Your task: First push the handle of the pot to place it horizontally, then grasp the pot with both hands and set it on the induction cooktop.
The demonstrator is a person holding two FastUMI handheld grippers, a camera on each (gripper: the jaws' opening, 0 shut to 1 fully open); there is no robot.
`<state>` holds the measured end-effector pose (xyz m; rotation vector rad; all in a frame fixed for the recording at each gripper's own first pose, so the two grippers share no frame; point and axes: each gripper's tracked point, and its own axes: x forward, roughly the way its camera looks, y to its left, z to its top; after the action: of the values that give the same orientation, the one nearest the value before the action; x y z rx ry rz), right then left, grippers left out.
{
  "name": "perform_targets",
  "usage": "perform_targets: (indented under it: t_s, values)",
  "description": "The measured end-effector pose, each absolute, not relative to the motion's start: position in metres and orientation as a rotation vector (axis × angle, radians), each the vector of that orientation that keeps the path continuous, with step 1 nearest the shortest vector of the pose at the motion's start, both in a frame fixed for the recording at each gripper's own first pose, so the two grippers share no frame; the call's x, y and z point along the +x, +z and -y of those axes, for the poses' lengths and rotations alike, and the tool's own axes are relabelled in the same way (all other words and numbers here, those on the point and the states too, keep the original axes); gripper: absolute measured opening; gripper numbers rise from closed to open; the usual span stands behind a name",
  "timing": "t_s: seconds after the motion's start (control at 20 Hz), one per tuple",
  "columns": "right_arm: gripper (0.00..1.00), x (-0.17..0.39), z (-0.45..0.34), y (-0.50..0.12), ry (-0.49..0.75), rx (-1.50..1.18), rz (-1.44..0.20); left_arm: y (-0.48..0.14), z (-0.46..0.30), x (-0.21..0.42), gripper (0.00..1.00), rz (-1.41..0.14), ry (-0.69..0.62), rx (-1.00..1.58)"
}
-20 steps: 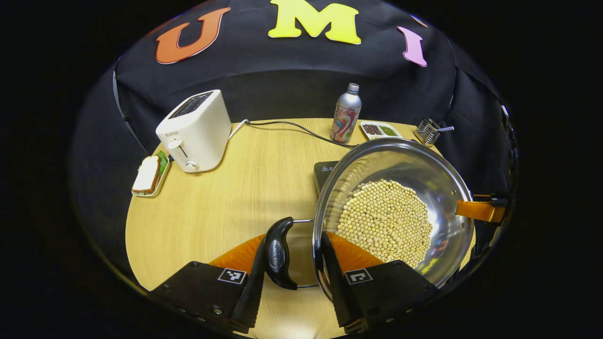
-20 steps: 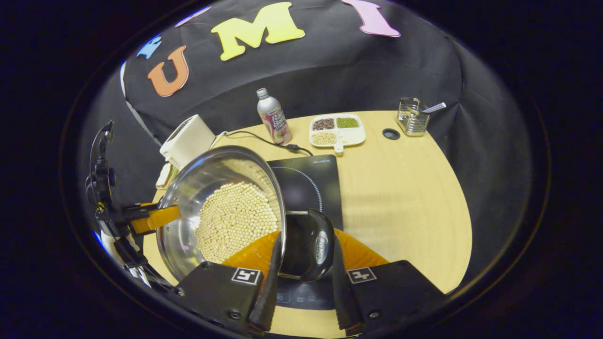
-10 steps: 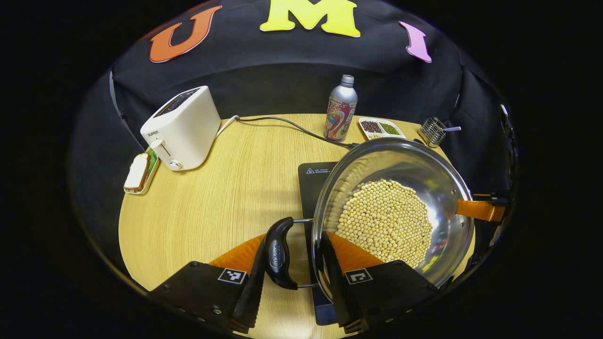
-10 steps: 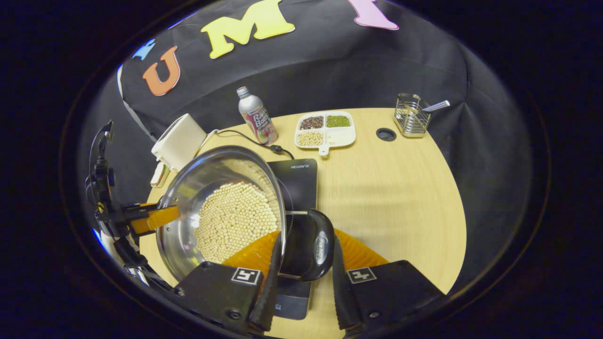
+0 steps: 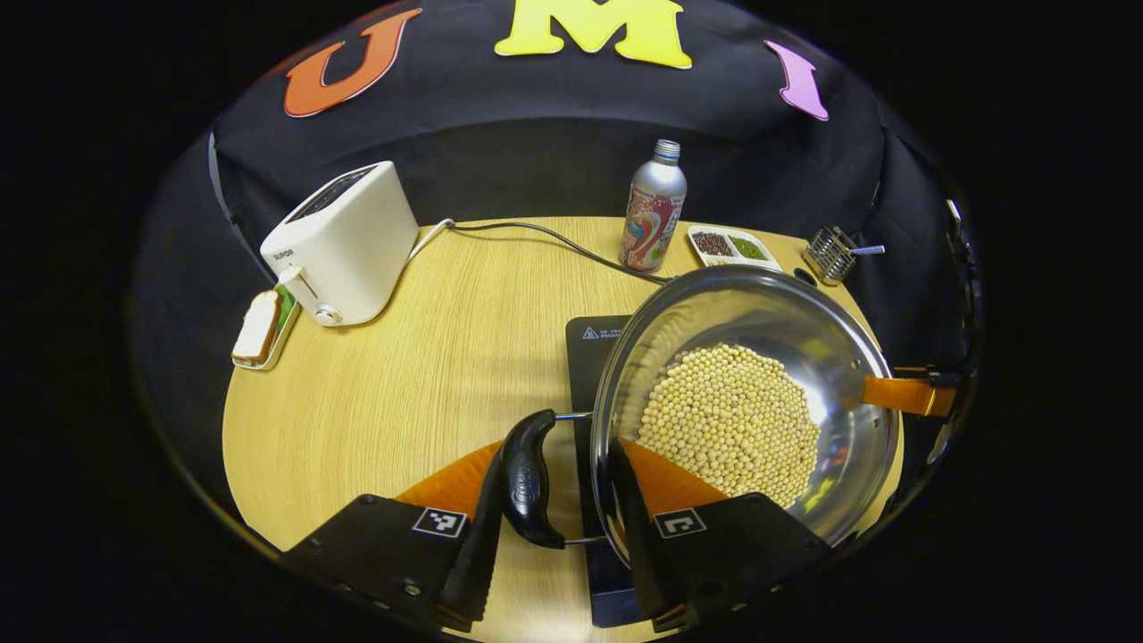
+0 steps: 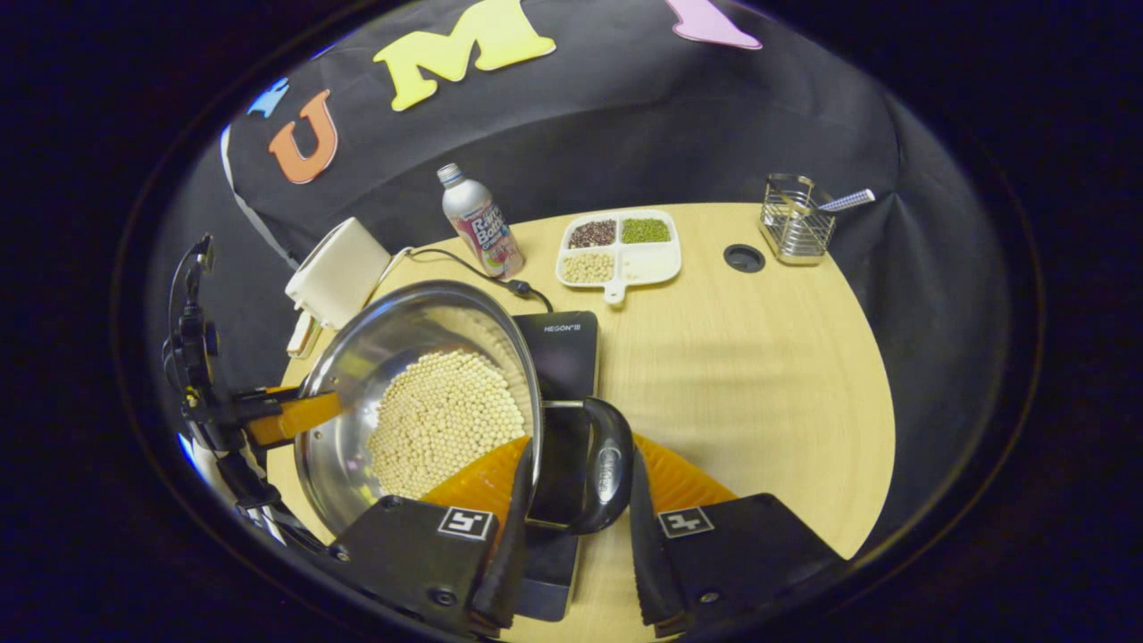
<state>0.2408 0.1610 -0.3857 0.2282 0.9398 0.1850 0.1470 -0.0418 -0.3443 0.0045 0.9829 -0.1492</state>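
Both tools grip the pot (image 5: 746, 402): left tool (image 5: 552, 527) clamps one side handle, right tool (image 6: 571, 536) the other; the pot hangs over the induction cooktop (image 6: 563, 357), straight below.

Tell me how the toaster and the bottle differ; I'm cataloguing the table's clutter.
The toaster is white, boxy and broad; the bottle is silvery, slim and tall with a colourful label. A cable runs from the toaster, none from the bottle. Both stand upright near the table's far edge.

Bright overhead light; pot (image 5: 839, 357) glare; fisheye edges.
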Motion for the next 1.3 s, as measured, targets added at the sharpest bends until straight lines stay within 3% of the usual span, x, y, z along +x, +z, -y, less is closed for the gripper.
perform_targets:
  t_s: [0.6,0.65,0.7,0.85,0.95,1.0,1.05,1.15,1.3]
  values:
    - [0.54,0.244,-0.16,-0.388,0.181,0.286,-0.855,-0.344,0.043,0.151,0.63,-0.915,-0.155,0.039]
    - [0.55,0.243,-0.16,-0.387,0.178,0.284,-0.857,-0.344,0.043,0.151,0.54,-0.914,-0.16,0.044]
    - [0.55,0.242,-0.16,-0.388,0.176,0.28,-0.862,-0.344,0.043,0.151,0.65,-0.912,-0.166,0.044]
    - [0.59,0.243,-0.156,-0.387,0.151,0.267,-0.852,-0.34,0.038,0.153,0.68,-0.89,-0.155,0.047]
    - [0.68,0.247,-0.157,-0.379,0.138,0.279,-0.781,-0.329,0.032,0.157,0.8,-0.832,-0.138,0.044]
    - [0.65,0.248,-0.151,-0.368,0.125,0.279,-0.743,-0.321,0.031,0.157,0.87,-0.803,-0.134,0.038]
    - [0.7,0.248,-0.148,-0.364,0.114,0.265,-0.721,-0.314,0.028,0.157,0.91,-0.776,-0.126,0.041]
    - [0.99,0.247,-0.145,-0.353,0.094,0.233,-0.689,-0.299,0.018,0.157,0.98,-0.726,-0.101,0.056]
    - [0.98,0.245,-0.146,-0.333,0.089,0.188,-0.639,-0.288,0.015,0.152,0.98,-0.695,-0.094,0.06]
